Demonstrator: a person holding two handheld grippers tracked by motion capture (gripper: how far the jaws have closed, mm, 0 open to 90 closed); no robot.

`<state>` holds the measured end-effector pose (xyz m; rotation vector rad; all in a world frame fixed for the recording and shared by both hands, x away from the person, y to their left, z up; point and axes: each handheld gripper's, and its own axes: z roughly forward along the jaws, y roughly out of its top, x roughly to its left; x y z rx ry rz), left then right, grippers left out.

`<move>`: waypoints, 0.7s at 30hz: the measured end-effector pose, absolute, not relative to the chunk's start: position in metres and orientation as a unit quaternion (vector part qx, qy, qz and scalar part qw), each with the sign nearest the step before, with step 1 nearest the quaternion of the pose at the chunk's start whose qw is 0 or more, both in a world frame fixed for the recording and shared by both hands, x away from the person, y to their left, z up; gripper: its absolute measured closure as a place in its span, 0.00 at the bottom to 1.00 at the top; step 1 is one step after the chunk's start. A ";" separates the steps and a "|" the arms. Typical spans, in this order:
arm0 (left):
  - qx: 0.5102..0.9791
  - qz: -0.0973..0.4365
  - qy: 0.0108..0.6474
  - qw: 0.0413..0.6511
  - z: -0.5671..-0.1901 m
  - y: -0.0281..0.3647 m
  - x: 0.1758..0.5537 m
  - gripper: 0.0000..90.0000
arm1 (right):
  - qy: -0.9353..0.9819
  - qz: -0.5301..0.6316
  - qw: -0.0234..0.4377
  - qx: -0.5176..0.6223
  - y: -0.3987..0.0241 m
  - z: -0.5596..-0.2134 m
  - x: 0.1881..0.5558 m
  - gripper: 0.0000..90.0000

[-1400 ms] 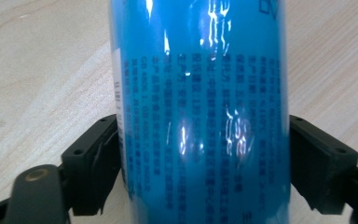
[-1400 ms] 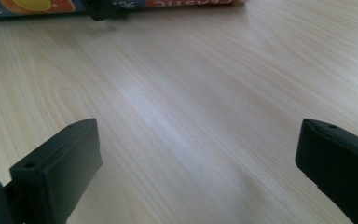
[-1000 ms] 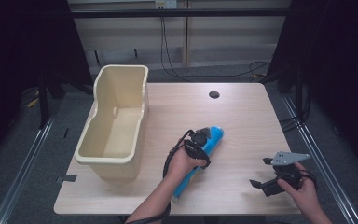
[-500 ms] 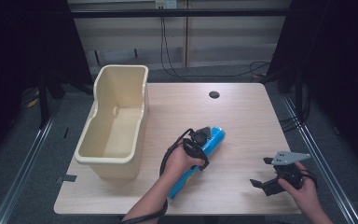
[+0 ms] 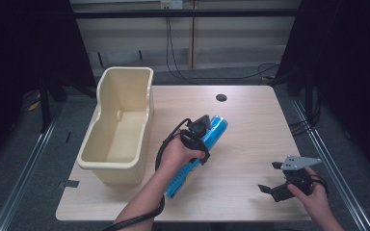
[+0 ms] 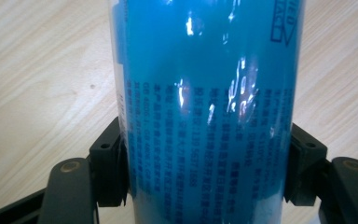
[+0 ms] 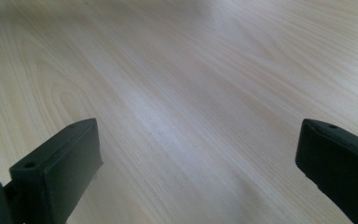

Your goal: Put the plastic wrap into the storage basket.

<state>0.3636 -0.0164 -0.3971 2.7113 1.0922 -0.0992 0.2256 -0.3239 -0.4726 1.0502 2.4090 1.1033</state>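
Left tool (image 6: 205, 186) jaws tight on either side of blue tube (image 6: 205, 93)

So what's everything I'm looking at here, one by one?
table: one, pale wood, centre of the room.
tub: one, cream plastic, on the table's left side, nothing visible inside.
tube: one, blue with printed text, long and round, clamped across its width near the table's middle.
hole cover: one, dark, round, far side of the table.
cables: several, black, on the floor behind the table.
left hand-held gripper: one, black, shut on the tube.
right hand-held gripper: one, black with a grey plate, jaws wide apart above bare table, near right corner.
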 end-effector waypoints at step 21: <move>0.909 -0.043 0.396 0.120 -0.337 0.009 0.370 0.36 | 0.834 0.385 0.148 0.366 -0.323 -0.472 0.226 0.00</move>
